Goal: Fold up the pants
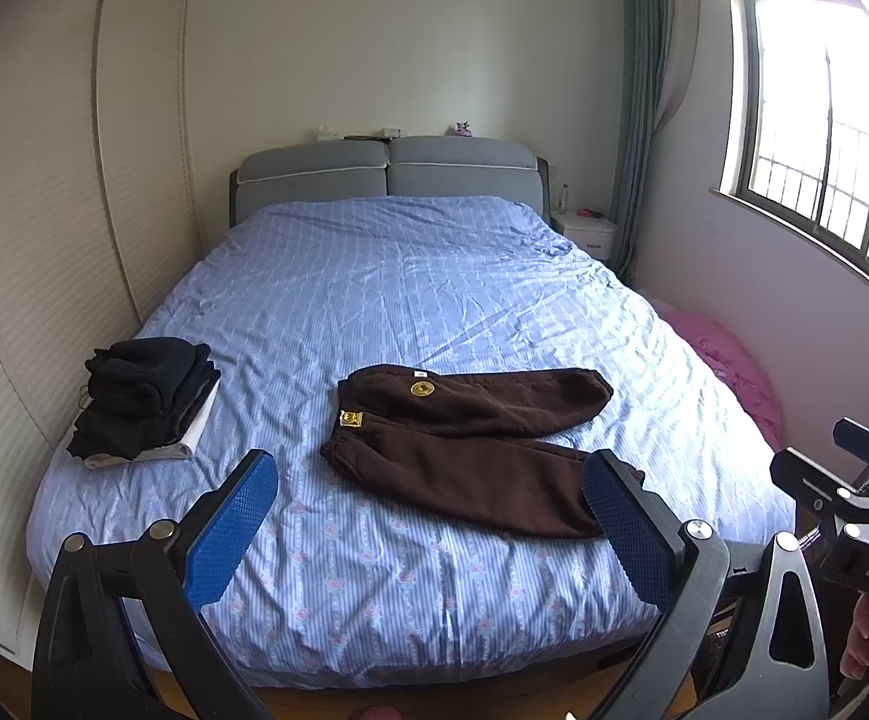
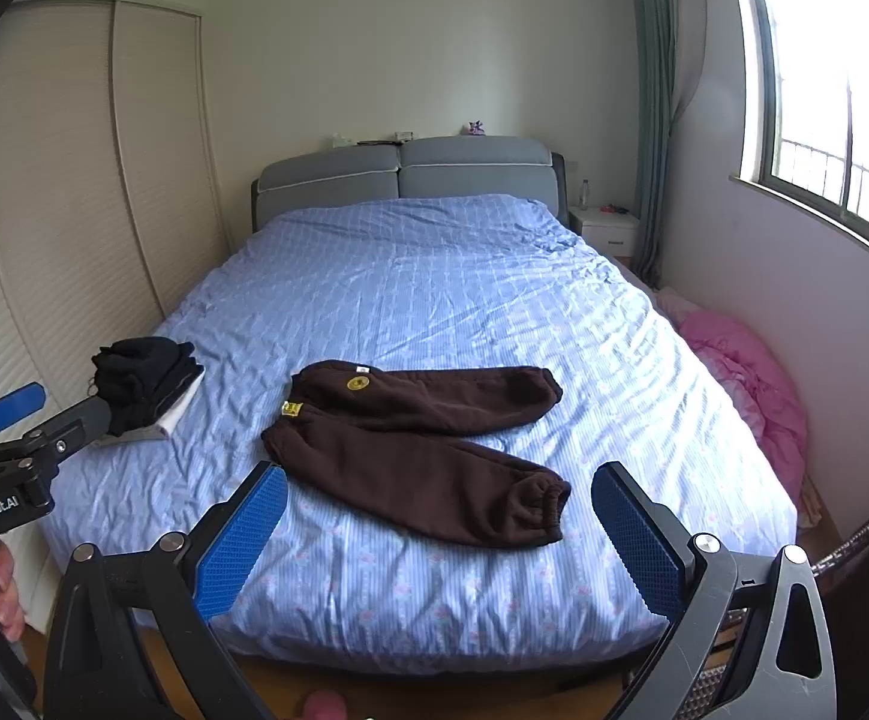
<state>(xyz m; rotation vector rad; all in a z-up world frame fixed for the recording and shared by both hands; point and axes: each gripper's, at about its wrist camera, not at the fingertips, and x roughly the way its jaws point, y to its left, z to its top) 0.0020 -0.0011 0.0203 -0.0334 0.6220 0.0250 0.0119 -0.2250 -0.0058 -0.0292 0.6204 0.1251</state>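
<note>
Pants (image 2: 422, 444) flat on bed (image 2: 434, 276), both tongs open

Near cuff of the brown pants (image 1: 482, 468) partly hidden behind a blue pad (image 1: 626, 534) in the left wrist view; small items on the headboard (image 2: 410, 174) too tiny to tell apart; window (image 1: 824, 120) cut off at the frame's edge; view outside blown out white.

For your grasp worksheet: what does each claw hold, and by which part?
Nothing. Left claw and right claw are open above the bed's foot; the brown pants lie untouched.
</note>
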